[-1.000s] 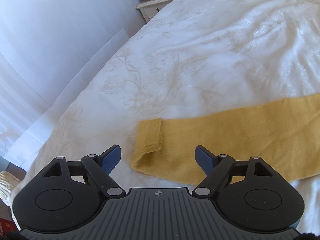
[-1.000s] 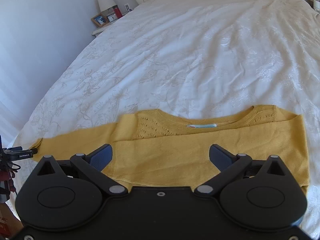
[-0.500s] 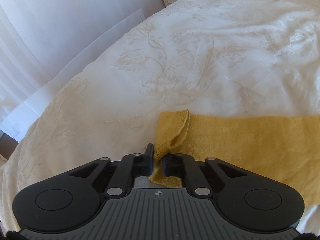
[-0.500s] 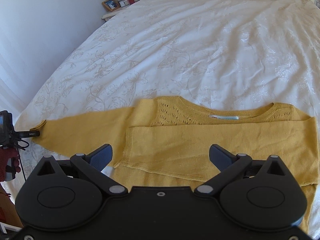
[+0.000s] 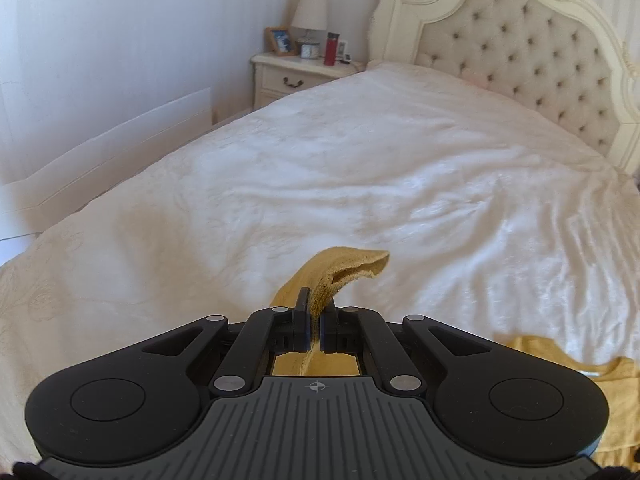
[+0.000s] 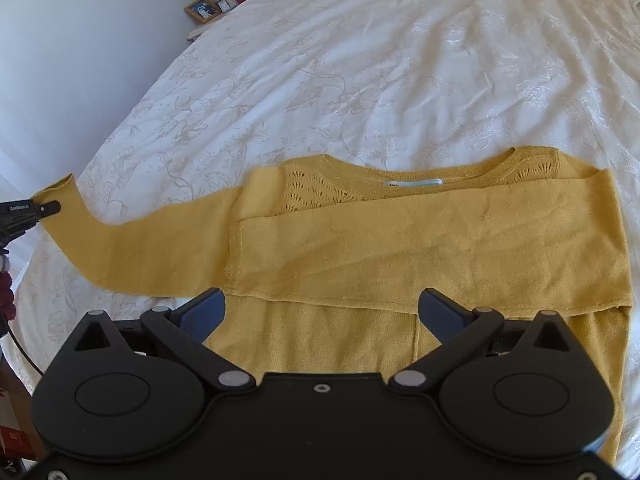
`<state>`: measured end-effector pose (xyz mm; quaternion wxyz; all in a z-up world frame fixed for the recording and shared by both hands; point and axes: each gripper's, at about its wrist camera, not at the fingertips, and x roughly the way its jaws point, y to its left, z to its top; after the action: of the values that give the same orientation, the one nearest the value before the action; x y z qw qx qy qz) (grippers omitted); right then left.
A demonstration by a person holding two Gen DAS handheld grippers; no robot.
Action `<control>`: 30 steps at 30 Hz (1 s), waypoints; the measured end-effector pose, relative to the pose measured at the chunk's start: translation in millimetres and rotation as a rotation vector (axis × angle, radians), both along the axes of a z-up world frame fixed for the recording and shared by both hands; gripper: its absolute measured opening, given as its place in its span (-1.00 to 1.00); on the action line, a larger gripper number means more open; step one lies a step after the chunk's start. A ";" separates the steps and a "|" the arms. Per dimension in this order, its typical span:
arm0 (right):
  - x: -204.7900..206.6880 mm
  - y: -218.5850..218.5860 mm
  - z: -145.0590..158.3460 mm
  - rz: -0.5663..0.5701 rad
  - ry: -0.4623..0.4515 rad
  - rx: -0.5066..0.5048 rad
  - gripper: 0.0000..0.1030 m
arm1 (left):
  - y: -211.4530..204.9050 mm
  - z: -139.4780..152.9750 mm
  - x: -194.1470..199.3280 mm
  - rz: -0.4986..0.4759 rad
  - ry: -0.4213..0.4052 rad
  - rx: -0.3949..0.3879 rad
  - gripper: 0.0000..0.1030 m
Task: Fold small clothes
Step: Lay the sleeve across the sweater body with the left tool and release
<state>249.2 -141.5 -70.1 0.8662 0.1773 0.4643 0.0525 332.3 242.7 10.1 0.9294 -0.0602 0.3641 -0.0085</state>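
A mustard-yellow knit sweater (image 6: 420, 240) lies flat on the white bed, neckline away from me, its right sleeve folded across the chest. Its left sleeve (image 6: 132, 240) stretches out to the left. My left gripper (image 5: 315, 328) is shut on that sleeve's cuff (image 5: 348, 268) and holds it lifted off the bed; it shows at the left edge of the right wrist view (image 6: 44, 209). My right gripper (image 6: 322, 312) is open and empty, hovering over the sweater's lower body.
The white floral bedspread (image 6: 400, 60) fills both views. A tufted headboard (image 5: 520, 52) stands at the far end. A nightstand (image 5: 296, 76) with a lamp, photo frame and red bottle is at the bed's left. A white wall runs along the left.
My left gripper closed on the sleeve cuff and has lifted it off the bed, swinging its view up toward the headboard. My right gripper has moved slightly nearer the sweater, still open.
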 end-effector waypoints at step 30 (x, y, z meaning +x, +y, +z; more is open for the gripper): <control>-72.3 -159.1 -16.3 -0.184 -0.004 0.075 0.99 | -351.9 -58.1 -68.0 -0.573 0.126 -0.165 -0.38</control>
<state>176.9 -300.6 -86.4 0.8611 0.2511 0.4420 -0.0095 264.3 -109.1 -47.9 0.8569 -0.0306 0.4211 -0.2958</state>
